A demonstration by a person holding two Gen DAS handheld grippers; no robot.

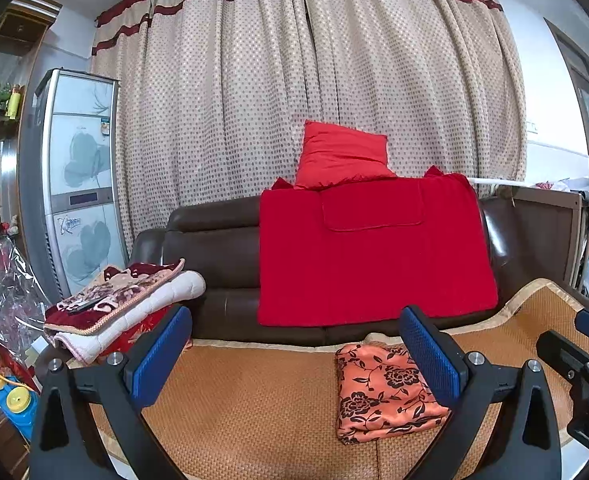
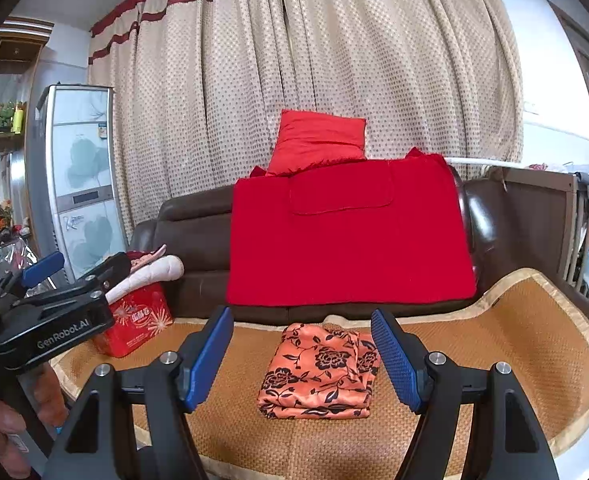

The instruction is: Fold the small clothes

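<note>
Your orange flowered garment [image 2: 318, 372] lies folded on the woven mat [image 2: 494, 344], near its back edge by the sofa [image 2: 198, 240]. Both the left tongs [image 1: 294, 364] and right tongs [image 2: 300, 360] hover spread, holding nothing. A careless pinch on one layer could pull the fold open.

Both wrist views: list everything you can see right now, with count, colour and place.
Floral garment: one, orange with black flowers, folded on the mat.
Woven mat: one, tan, covering the sofa seat.
Sofa: one, dark brown.
Red blanket: one, draped over the sofa back.
Red cushion: one, on top of the sofa back.
Folded quilts: a stack, maroon-patterned over white, sofa's left end.
Curtain: beige dotted, behind the sofa.
Standing cabinet unit: one, silver-white, left of the curtain.
Left gripper: open, empty.
Right gripper: open, empty.
</note>
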